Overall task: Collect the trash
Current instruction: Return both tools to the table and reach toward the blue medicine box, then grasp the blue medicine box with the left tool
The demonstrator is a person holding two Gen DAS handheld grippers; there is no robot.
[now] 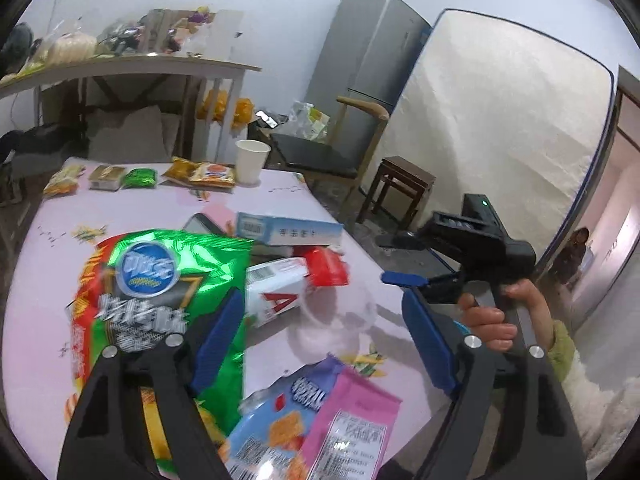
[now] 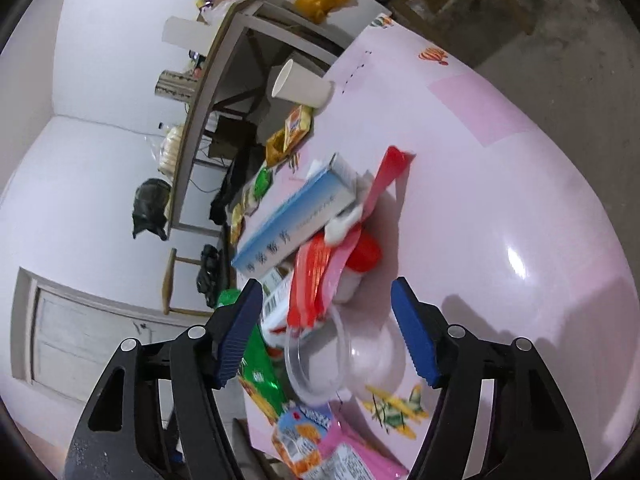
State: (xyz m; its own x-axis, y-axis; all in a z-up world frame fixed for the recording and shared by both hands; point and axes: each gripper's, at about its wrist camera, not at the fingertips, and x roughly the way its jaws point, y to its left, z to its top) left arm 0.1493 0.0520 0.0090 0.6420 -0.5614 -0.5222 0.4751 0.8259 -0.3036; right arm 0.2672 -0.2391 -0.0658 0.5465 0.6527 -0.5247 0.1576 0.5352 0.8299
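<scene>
Trash lies on a pink table (image 1: 132, 208): a green snack bag (image 1: 160, 300), a blue-and-pink snack bag (image 1: 320, 416), a white carton with a red end (image 1: 288, 284), a blue-white box (image 1: 288, 230) and a clear plastic cup on its side (image 1: 340, 320). My left gripper (image 1: 320, 336) is open above the bags, its left finger over the green bag. My right gripper (image 2: 326, 332) is open, tilted, with the clear cup (image 2: 344, 360) between its fingers, not gripped. It also shows in the left wrist view (image 1: 404, 280). The box (image 2: 296, 216) and red wrapper (image 2: 320, 276) lie just beyond.
A white paper cup (image 1: 250, 162) and several small snack packs (image 1: 140, 176) stand along the table's far edge. Behind are a cluttered shelf table (image 1: 120, 64), a chair (image 1: 320, 152), a stool (image 1: 400, 188), a fridge (image 1: 368, 68) and a leaning mattress (image 1: 500, 120).
</scene>
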